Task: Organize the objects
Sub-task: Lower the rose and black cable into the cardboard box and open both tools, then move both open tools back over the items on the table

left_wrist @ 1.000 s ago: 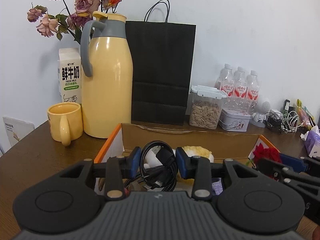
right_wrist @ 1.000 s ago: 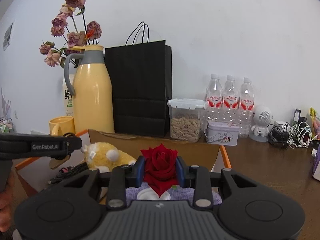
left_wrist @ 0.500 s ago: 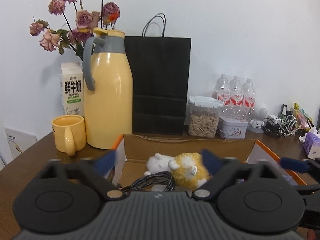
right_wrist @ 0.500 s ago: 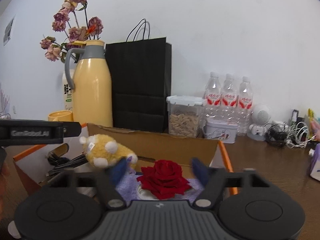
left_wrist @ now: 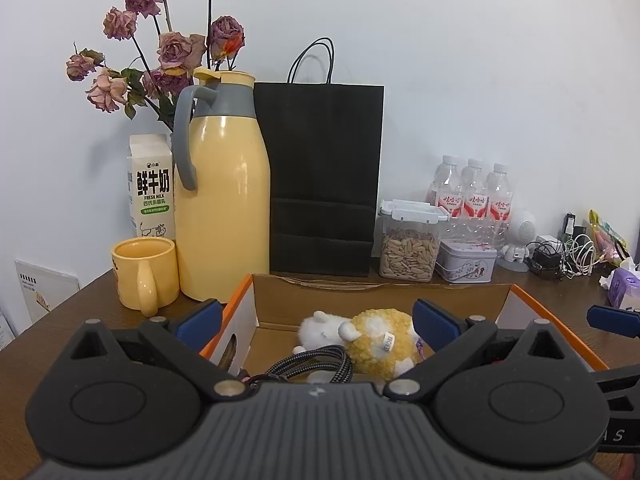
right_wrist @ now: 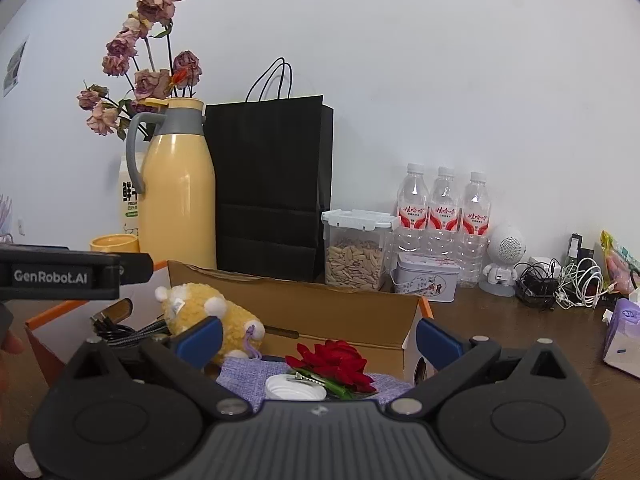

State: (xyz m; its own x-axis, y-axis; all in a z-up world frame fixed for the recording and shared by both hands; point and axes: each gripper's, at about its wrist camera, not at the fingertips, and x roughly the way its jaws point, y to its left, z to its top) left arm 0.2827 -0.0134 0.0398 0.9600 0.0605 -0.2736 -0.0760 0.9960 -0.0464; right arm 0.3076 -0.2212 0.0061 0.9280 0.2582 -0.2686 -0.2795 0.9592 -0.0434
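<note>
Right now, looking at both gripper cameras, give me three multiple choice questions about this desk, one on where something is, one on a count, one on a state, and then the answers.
1. Where does the red rose lie?
A. In the cardboard box, on the purple cloth
B. In the yellow mug
C. On top of the black paper bag

2. How many water bottles stand by the wall?
A. Two
B. Three
C. Five

3. How is the right gripper set?
A. Shut on the rose
B. Shut on the plush toy
C. Open, holding nothing

Answers:
1. A, the rose rests on the cloth inside the box, beside a white cap.
2. B, three red-labelled bottles stand in a row behind the tin.
3. C, its blue pads sit wide apart with the rose lying free below them.
</note>
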